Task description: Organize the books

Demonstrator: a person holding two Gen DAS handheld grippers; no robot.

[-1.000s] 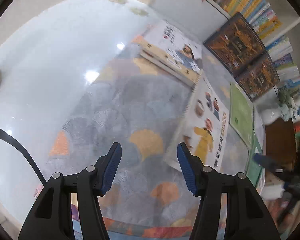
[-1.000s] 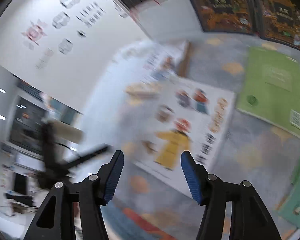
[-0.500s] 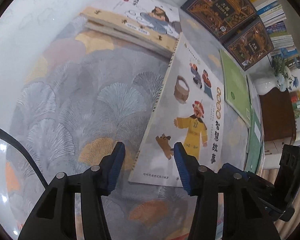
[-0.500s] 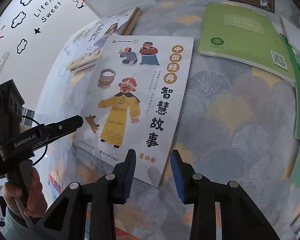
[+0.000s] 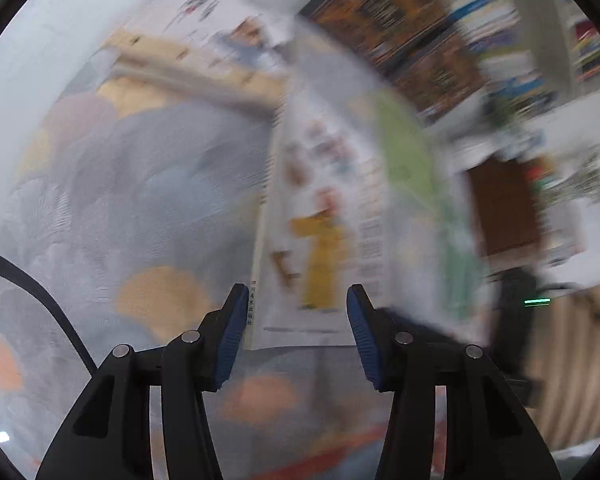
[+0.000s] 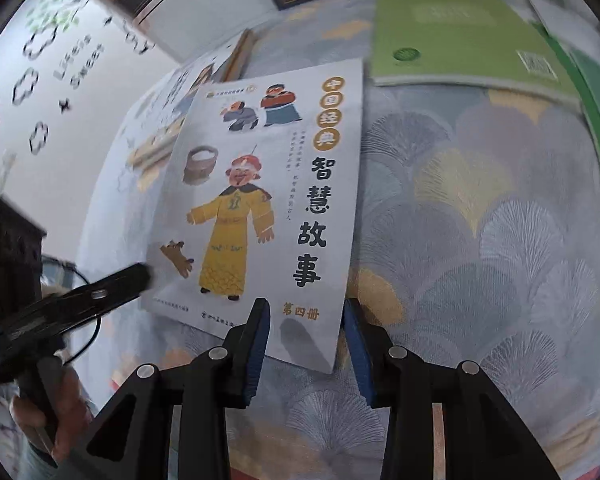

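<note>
One picture book (image 6: 260, 184), yellow-robed figure on the cover, lies flat on the patterned cloth (image 6: 480, 240), centre frame. Right tongs (image 6: 305, 312) straddle its lower right corner: narrow, just been closing, pads not visibly pressing. Left tongs (image 5: 298, 300) frame its lower left edge: mid-width, also just been closing, not gripping; view blurred. Green book (image 6: 460, 40) upper right, book stack (image 6: 160, 148) upper left.

Both wrist views angled down, close over the rug (image 6: 480, 220), sharing the picture book (image 5: 324, 232) (image 6: 268, 200)
</note>
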